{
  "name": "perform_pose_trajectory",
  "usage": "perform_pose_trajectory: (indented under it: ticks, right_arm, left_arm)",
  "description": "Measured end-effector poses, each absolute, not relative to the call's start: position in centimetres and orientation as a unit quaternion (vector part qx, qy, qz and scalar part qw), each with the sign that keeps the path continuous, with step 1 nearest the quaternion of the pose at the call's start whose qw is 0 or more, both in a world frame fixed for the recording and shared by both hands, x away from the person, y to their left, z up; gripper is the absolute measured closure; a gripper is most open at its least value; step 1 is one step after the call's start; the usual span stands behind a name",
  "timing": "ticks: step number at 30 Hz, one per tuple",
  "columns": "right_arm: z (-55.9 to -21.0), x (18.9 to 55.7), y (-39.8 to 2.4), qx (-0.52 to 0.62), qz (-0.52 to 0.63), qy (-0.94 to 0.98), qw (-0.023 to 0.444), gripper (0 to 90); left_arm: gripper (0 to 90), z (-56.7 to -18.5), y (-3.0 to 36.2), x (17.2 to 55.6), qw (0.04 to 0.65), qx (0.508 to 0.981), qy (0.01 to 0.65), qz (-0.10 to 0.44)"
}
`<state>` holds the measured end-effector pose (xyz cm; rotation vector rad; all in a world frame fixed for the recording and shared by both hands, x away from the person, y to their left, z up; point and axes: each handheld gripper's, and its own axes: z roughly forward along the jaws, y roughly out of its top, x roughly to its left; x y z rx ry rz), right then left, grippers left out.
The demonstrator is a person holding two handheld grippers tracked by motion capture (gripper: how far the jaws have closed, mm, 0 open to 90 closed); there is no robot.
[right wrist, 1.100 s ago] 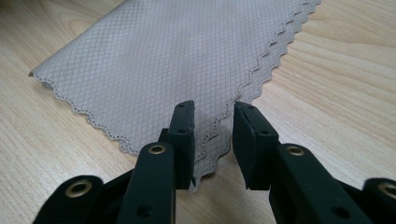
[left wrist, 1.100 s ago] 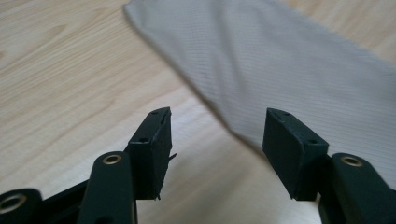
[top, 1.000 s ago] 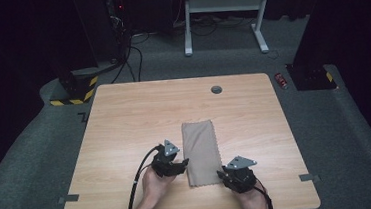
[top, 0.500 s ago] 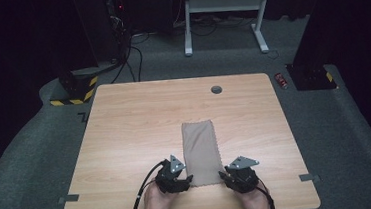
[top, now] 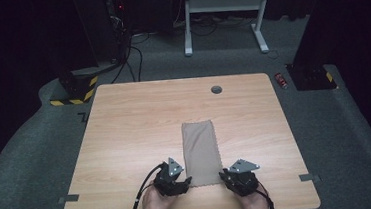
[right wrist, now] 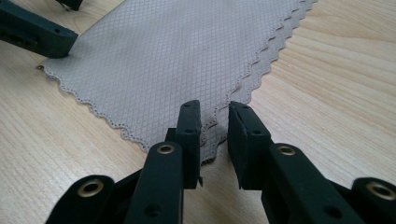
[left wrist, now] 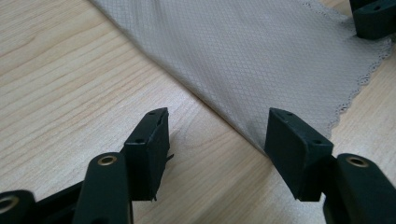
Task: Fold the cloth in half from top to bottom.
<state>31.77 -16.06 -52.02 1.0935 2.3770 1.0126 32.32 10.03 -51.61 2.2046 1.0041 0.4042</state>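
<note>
A beige folded cloth (top: 200, 151) with scalloped edges lies flat on the wooden table (top: 134, 118), its short end toward me. My left gripper (top: 183, 181) sits at the near left corner. In the left gripper view it (left wrist: 217, 121) is open, its jaws straddling the cloth's (left wrist: 261, 51) folded edge. My right gripper (top: 225, 176) is at the near right corner. In the right gripper view its (right wrist: 215, 119) jaws have just been closing. A narrow gap remains, and the cloth's (right wrist: 177, 60) layered corner lies between them, unpinched.
A round cable hole (top: 216, 89) is in the table's far side. Grey tape tabs (top: 69, 198) mark the near corners. Beyond the table, a white desk frame (top: 225, 3) and a small red object (top: 282, 79) are on the dark carpet.
My left gripper has moved toward the near edge, from beside the cloth's left side to its near left corner. The right gripper has stayed at the near right corner.
</note>
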Motion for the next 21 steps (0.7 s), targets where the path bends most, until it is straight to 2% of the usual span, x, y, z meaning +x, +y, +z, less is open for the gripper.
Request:
perform_pose_trajectory:
  ticks: [21]
  right_arm:
    - [-52.1, 30.4, -14.2, 0.365, 0.362, 0.843, 0.160, 75.0]
  left_arm:
    - [42.7, -51.9, 12.5, 31.5, 0.350, 0.839, 0.384, 0.161]
